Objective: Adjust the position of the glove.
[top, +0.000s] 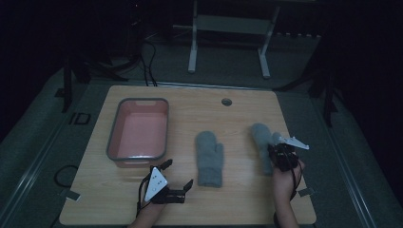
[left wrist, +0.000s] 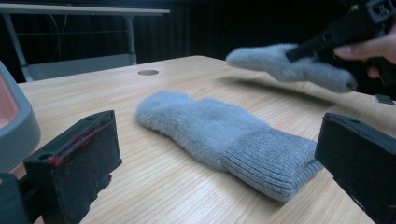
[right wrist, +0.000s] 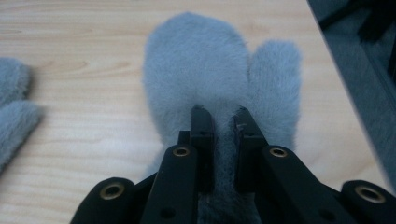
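Am pinching right mitten (right wrist: 210, 70) in right gripper (right wrist: 223, 122), lifting it above table (top: 237, 109) right side. Left gripper (top: 178, 175) idling, jaws apart. Risk, I judge: thin fuzzy pinch slipping, mitten dropping short of pink bin (top: 114, 137).

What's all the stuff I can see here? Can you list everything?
mitten on the table: 1, grey, flat at the table's middle
held mitten: 1, grey, at the table's right, pinched by the right gripper
tub: 1, grey rim, pink inside, at the table's left
table: 1, light wood, round hole near the far edge
white frame: 1, on the floor beyond the table
left gripper: 1, black, jaws open, near edge
right gripper: 1, black, jaws shut on the held mitten
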A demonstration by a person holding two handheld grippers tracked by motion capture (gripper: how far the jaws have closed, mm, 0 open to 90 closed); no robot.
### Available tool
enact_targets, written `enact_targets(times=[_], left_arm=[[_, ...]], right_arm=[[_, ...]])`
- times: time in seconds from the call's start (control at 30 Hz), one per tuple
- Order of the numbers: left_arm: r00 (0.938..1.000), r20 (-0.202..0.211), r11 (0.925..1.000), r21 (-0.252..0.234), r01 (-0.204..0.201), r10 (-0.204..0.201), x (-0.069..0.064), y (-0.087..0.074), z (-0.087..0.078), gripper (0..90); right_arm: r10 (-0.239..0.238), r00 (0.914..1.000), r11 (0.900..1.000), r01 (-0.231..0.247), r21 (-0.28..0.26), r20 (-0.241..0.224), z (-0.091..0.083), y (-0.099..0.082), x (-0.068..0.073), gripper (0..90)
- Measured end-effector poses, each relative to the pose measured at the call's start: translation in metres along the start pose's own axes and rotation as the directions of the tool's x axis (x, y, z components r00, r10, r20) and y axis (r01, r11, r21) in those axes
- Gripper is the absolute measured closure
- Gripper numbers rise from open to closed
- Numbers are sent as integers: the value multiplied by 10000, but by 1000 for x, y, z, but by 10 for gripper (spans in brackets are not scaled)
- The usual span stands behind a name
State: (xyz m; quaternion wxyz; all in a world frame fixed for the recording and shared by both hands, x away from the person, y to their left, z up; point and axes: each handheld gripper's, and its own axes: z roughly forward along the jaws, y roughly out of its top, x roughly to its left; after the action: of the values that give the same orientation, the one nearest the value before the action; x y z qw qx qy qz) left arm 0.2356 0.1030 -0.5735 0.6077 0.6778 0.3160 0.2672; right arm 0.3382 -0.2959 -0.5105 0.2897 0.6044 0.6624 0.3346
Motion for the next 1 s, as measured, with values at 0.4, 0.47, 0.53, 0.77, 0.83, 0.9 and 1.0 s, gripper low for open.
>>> enact_targets(times=[0.4, 0.47, 0.53, 0.77, 0.83, 0.9, 1.0], left_arm=[[10000, 34, 10000, 10, -24, 24, 0, 0, 0, 3], [10000, 37, 10000, 5, -11, 11, 0, 0, 0, 3], [10000, 44, 10000, 6, 0, 0, 0, 0, 0, 3], [9999, 147, 10000, 3, 72, -72, 1, 0, 0, 3], [9998, 170, 10000, -6, 69, -69, 1, 0, 0, 3], [9998, 161, 10000, -3, 80, -80, 1, 0, 0, 3], [9998, 161, 10000, 17, 91, -91, 1, 0, 0, 3]], right_arm=[[213, 9997, 9980, -221, 591, 153, 14, -36, 7, 780], [124, 9999, 9975, -130, 691, 85, 14, -34, 6, 740], [70, 10000, 9971, -65, 758, -69, 12, -31, 5, 646], [-1199, 9855, 9874, 1309, 887, -1203, -2, -16, -3, 498], [-1693, 9795, 9803, 1788, 838, -1094, -6, -15, -6, 493], [-1959, 9760, 9749, 2043, 887, -950, -7, -14, -11, 508], [-1773, 9766, 9774, 1892, 939, -1216, -7, -11, -17, 507]])
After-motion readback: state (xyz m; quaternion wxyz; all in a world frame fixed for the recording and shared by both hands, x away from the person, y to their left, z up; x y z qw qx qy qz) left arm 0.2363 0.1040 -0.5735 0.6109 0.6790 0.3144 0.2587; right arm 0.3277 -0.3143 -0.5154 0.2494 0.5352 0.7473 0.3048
